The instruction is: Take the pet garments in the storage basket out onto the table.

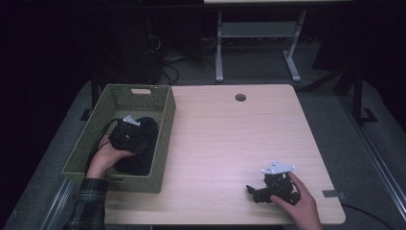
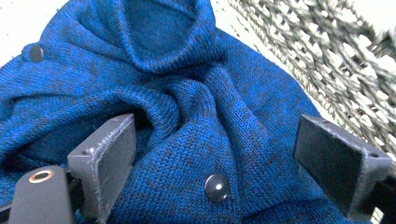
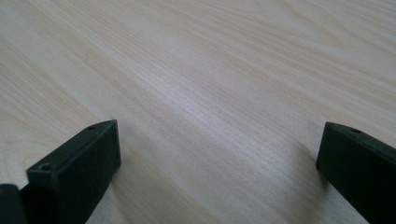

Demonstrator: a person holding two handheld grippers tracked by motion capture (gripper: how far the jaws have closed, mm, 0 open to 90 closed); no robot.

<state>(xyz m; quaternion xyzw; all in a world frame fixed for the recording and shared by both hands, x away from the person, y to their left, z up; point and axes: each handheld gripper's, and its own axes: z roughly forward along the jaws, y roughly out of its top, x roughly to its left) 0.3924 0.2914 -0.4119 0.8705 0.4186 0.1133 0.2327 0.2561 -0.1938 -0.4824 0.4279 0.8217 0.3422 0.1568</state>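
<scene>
A soft blue knitted cardigan with dark round buttons (image 2: 187, 116) is lying bunched up inside the green woven basket (image 1: 163, 143), at the left of the high view. In that view it is looking almost black (image 1: 148, 132). In the left gripper view I am seeing the basket's woven wall (image 2: 317, 51) at the upper right.

My left gripper (image 2: 215, 158) is sitting right down on the cardigan. Its two black jaws are spread wide, with a fold of the knit and one button (image 2: 217, 187) lying between them. The left-hand jaw is touching the wool; I cannot tell if the other one is. In the high view this gripper (image 1: 127, 134) is inside the basket.

My right gripper (image 1: 261, 191) is sitting low at the lower right of the pale wooden table (image 1: 230, 139), well apart from the basket. In the right gripper view its jaws (image 3: 217, 163) are spread wide too, with bare wood (image 3: 210, 84) between them.
</scene>
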